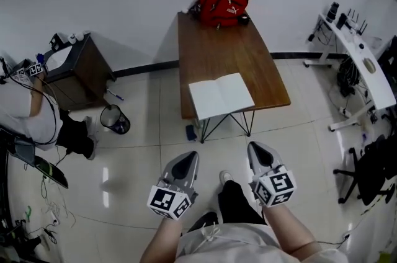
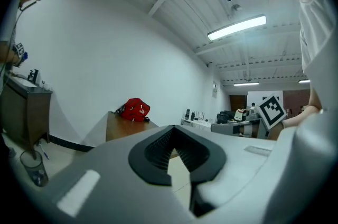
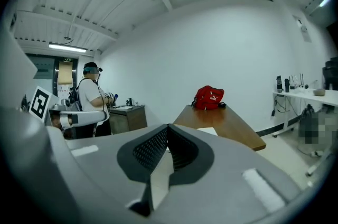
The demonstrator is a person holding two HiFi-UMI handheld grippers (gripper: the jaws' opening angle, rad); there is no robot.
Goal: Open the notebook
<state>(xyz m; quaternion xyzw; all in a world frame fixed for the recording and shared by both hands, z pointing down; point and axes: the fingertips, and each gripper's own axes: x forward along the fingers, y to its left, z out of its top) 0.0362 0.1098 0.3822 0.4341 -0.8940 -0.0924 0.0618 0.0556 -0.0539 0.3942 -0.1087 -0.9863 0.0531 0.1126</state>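
Note:
The notebook (image 1: 221,96) lies open, its white pages up, at the near edge of the brown wooden table (image 1: 217,51). A sliver of the notebook (image 3: 208,131) shows past the jaws in the right gripper view. Both grippers hang over the floor in front of the table, close to my body and apart from the notebook. My left gripper (image 1: 188,158) is shut with nothing in it, and its tips (image 2: 174,130) meet. My right gripper (image 1: 259,150) is also shut and empty, pointing toward the table (image 3: 227,122).
A red bag (image 1: 223,4) sits at the table's far end by the wall. A dark cabinet (image 1: 77,72), a person (image 1: 37,113) and a small bin (image 1: 115,120) are at the left. A white desk (image 1: 363,63) and an office chair (image 1: 372,172) stand at the right.

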